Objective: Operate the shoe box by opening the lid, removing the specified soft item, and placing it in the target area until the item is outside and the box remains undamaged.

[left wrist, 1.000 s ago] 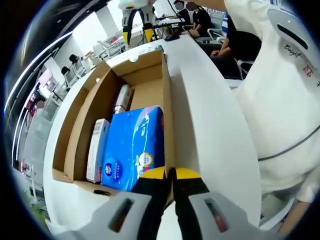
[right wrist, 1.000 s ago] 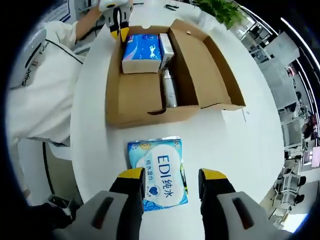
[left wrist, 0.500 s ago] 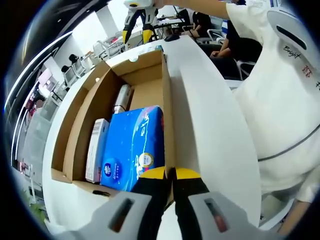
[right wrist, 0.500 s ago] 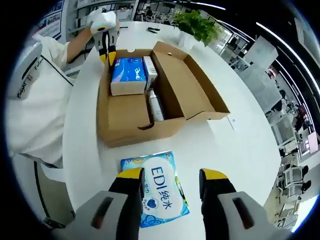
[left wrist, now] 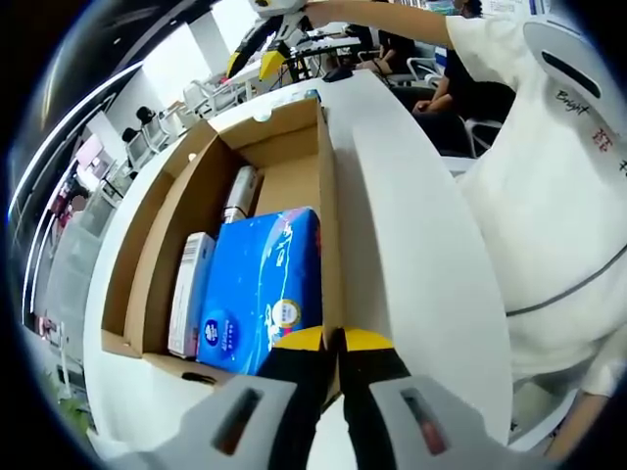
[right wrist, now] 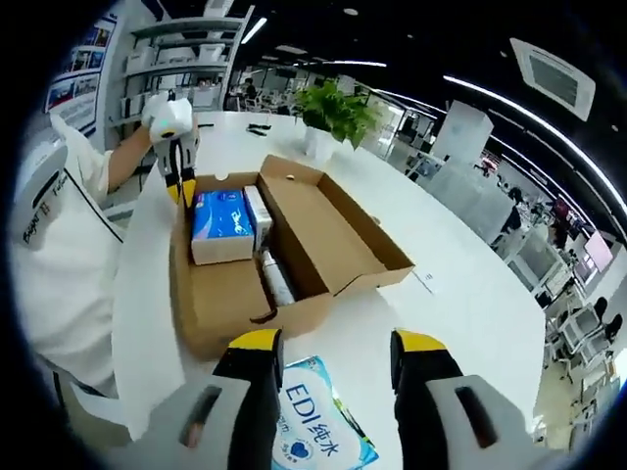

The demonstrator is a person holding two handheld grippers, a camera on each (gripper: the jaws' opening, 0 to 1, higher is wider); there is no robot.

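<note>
L gripper (left wrist: 339, 341) jaws pinching shoe box (left wrist: 294, 147) wall beside blue pack (left wrist: 257, 289). R gripper (right wrist: 336, 343) spread wide, empty, above EDI wipes pack (right wrist: 318, 431) on table (right wrist: 460, 294).

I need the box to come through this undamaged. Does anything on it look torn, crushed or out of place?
Nothing stands out. The shoe box sits flat on the table with its lid folded open and its walls straight. The left claw is shut on the box's near wall. The wet wipes pack lies outside, below the open right claw.
</note>
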